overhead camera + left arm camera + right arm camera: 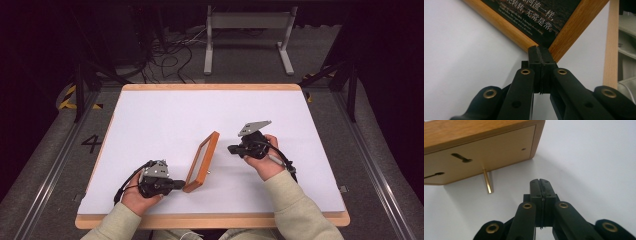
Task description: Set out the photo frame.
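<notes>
Wooden picture frame propped on its brass peg, centre of white desk.
Left gripper fingers pressed together at frame's corner; right gripper fingers pressed together, empty.

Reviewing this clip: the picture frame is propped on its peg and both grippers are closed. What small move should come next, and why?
Probably draw the left gripper back from the frame. Its shut jaws sit at the frame's lower corner with nothing between them, the frame already stands tilted on its brass peg, and the right gripper, also shut, is clear of it.
</notes>
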`<state>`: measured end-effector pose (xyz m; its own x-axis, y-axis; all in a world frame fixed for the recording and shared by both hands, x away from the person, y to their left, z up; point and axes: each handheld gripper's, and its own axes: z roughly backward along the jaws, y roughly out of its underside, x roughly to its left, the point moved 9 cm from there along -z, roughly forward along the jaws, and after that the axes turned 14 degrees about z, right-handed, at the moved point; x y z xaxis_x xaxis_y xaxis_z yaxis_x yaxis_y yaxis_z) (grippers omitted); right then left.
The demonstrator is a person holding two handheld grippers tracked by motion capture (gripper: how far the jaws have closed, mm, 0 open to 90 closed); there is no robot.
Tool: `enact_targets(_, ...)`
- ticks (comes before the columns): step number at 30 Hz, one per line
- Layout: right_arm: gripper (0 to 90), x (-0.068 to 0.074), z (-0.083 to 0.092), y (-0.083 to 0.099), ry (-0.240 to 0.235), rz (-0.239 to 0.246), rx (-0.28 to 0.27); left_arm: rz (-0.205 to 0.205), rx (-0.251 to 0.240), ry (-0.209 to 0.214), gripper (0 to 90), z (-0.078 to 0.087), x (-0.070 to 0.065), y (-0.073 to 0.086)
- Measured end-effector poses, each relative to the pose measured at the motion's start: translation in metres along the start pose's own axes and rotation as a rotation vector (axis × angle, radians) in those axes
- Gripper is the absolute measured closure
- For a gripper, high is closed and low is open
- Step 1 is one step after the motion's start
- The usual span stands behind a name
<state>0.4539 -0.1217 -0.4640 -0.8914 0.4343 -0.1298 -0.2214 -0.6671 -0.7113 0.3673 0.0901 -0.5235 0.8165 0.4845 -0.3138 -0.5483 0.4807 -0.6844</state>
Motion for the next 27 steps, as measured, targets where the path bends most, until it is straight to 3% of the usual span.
enact_targets(4,90.0,0.002,0.005,-0.003,-0.003,-0.003,-0.016,-0.003,-0.001,0.028,90.0,-0.006,-0.006,-0.002)
enact_targets(9,86.7,0.007,0.016,-0.011,-0.025,-0.046,-0.027,-0.009,0.006,0.060,90.0,-0.014,-0.016,-0.004)
enact_targets(14,69.2,0.016,0.032,-0.029,-0.067,-0.103,-0.056,-0.018,0.007,0.072,90.0,-0.019,-0.021,-0.007)
enact_targets(20,47.4,0.034,0.038,-0.058,-0.131,-0.187,-0.094,-0.025,0.000,0.043,89.9,-0.015,-0.019,-0.008)
enact_targets(27,34.3,0.045,0.020,-0.070,-0.136,-0.180,0.000,0.025,-0.069,0.008,83.1,0.004,-0.004,-0.011)
